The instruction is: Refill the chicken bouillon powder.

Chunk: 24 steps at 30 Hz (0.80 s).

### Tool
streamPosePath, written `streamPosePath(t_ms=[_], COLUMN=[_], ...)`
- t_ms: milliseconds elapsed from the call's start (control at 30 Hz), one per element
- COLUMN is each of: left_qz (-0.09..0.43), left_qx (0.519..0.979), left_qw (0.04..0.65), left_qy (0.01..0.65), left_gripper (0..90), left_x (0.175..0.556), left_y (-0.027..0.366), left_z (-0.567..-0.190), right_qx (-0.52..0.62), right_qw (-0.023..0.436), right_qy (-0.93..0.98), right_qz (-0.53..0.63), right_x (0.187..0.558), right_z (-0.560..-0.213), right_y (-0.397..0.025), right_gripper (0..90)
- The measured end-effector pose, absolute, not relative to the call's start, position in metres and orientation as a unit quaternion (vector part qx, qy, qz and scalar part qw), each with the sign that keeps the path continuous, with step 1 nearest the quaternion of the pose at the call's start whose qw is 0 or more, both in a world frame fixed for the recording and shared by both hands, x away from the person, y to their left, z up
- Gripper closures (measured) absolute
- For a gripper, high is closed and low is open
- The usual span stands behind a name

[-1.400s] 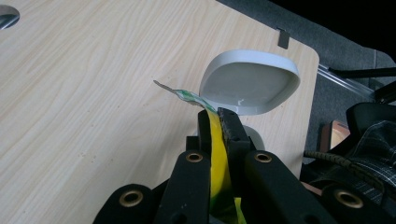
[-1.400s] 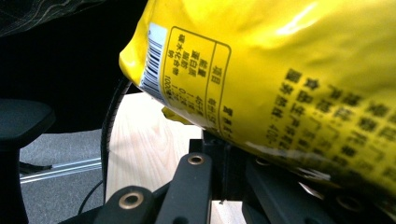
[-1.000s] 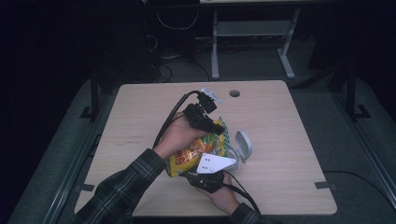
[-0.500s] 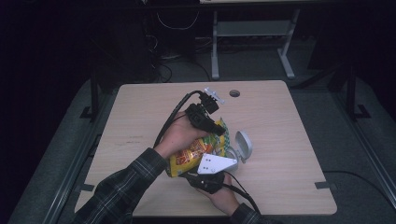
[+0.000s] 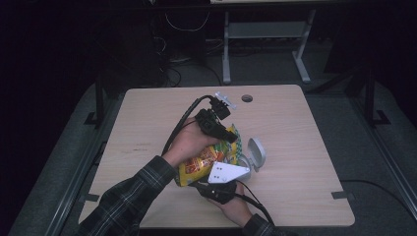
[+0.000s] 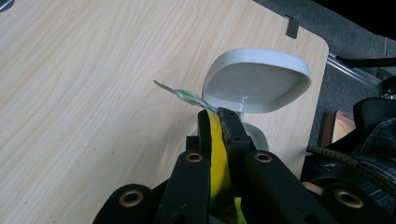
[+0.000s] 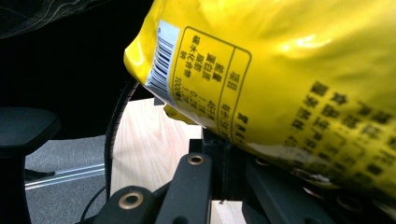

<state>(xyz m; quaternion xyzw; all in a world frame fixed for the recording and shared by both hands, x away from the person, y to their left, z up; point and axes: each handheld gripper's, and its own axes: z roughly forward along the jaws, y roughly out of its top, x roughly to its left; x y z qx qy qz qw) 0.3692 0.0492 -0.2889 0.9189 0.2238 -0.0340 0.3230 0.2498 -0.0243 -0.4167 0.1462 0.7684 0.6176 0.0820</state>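
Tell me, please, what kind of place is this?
Probably a lab or workshop set up for recording, not a home: a bare wooden table with a cable hole, a metal-framed bench behind, loose cables on the dark floor.

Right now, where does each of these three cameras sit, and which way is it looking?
High view: above the table, looking forward and down; forearms, hands, both grippers show.
Left gripper view: rides the left gripper, looking along jaws shut on the yellow bag toward a white lidded container.
Right gripper view: rides the right gripper, under the bag.
All three share the bag.
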Motion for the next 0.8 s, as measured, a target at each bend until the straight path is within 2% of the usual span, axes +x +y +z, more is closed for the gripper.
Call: streamPosePath(t_ms=[800], left_qz=[-0.034], left_qx=[0.919], left_qw=[0.321], left_qy=[0.225], left_gripper=[90.0], left_x=[0.3692], left_y=[0.0478], left_z=[-0.2887], right_qx=[0.146], right_qw=[0.083], right_qy=[0.767], right_qz=[0.620], right_x=[0.2501], right_z=[-0.4165], right_y=[-0.0244], right_gripper=[90.0])
